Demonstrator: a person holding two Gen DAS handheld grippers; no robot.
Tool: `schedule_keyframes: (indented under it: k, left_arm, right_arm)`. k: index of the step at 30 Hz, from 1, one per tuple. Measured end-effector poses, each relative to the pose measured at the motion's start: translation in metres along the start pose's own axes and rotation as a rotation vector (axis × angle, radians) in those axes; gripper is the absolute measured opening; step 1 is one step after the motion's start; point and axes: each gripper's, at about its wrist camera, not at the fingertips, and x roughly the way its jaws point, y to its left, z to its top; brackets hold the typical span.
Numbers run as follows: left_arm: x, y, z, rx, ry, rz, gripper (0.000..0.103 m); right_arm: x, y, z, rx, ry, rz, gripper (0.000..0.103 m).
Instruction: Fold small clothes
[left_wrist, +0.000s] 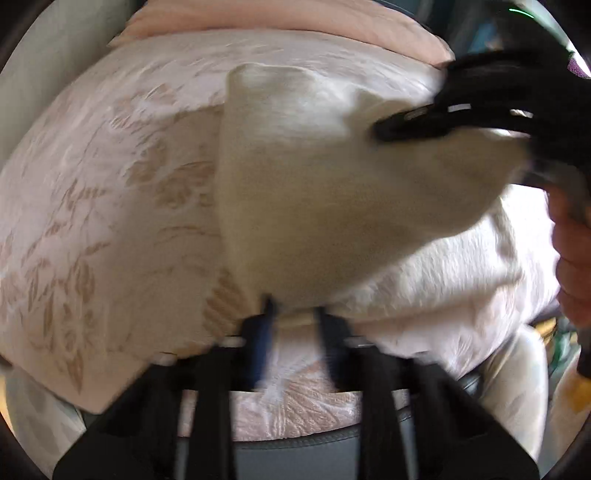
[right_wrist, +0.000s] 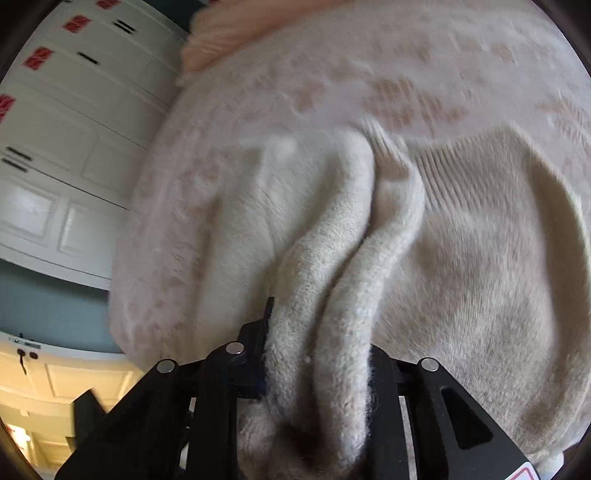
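Observation:
A small cream knit garment (left_wrist: 314, 192) is held up over a bed. My left gripper (left_wrist: 293, 306) is shut on its near lower edge. My right gripper (left_wrist: 391, 129) comes in from the right in the left wrist view and is shut on the garment's far right edge. In the right wrist view, thick folds of the cream garment (right_wrist: 332, 280) bunch between the fingers of my right gripper (right_wrist: 317, 332), and the rest of it drapes to the right with a ribbed band (right_wrist: 439, 173) showing.
The bed has a pale pink bedspread with a leaf pattern (left_wrist: 92, 229). A peach pillow (left_wrist: 280, 18) lies at the far end. White panelled cupboard doors (right_wrist: 55, 155) stand to the left of the bed. The person's hand (left_wrist: 572, 258) shows at the right edge.

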Motion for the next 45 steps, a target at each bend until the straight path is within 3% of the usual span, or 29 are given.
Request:
schedule_keyframes:
  k: [3,7,11,13,14,16,21,22,25,30,32,35,38,41,45]
  left_arm:
    - [-0.019,0.009,0.009,-0.102,-0.028,-0.110,0.006]
    - [-0.036,-0.030,0.016,0.006,-0.076,-0.172,0.006]
    - [-0.001,-0.061,0.008,0.065,0.006,-0.166,0.006]
    - [0.017,-0.071,0.001,0.069,0.056,-0.145,0.006]
    - [0.022,-0.073,-0.001,0.065,0.072,-0.127,0.006]
    - [0.028,-0.074,-0.004,0.058,0.089,-0.098,0.006]
    - [0.028,-0.071,-0.005,0.047,0.095,-0.080,0.006]
    - [0.027,-0.072,-0.005,0.053,0.091,-0.074,0.006]
    - [0.028,-0.075,-0.003,0.069,0.089,-0.050,0.006]
    - [0.030,-0.077,-0.003,0.081,0.099,-0.022,0.006]
    - [0.033,-0.076,-0.002,0.072,0.103,-0.011,0.005]
    - [0.037,-0.073,0.000,0.047,0.115,-0.011,0.005]
    - [0.032,-0.077,-0.002,0.061,0.117,-0.012,0.006]
    - [0.006,-0.081,-0.005,0.098,0.114,-0.047,0.006]
    - [-0.051,-0.098,-0.005,0.189,0.001,-0.127,0.006]
  right_arm:
    - [-0.060,0.015,0.003,-0.041,-0.140,0.096,0.017]
    - [-0.120,-0.009,-0.018,-0.053,-0.278,0.035,0.018]
    - [-0.089,-0.111,-0.049,0.162,-0.173,-0.079,0.018]
    - [-0.063,-0.141,-0.063,0.224,-0.108,-0.120,0.019]
    - [-0.056,-0.151,-0.070,0.254,-0.103,-0.100,0.019]
    - [-0.055,-0.154,-0.075,0.279,-0.118,-0.054,0.024]
    - [-0.062,-0.142,-0.066,0.258,-0.125,-0.051,0.034]
    - [-0.062,-0.140,-0.064,0.254,-0.128,-0.050,0.034]
    - [-0.061,-0.138,-0.057,0.220,-0.144,-0.068,0.020]
    - [-0.120,-0.117,-0.056,0.124,-0.311,-0.031,0.019]
    - [-0.116,-0.128,-0.059,0.124,-0.292,-0.082,0.019]
    - [-0.067,-0.174,-0.070,0.196,-0.139,-0.155,0.022]
    - [-0.081,-0.181,-0.084,0.270,-0.214,-0.065,0.029]
    - [-0.112,-0.162,-0.091,0.219,-0.296,-0.123,0.031]
    - [-0.135,-0.136,-0.111,0.091,-0.344,-0.277,0.032]
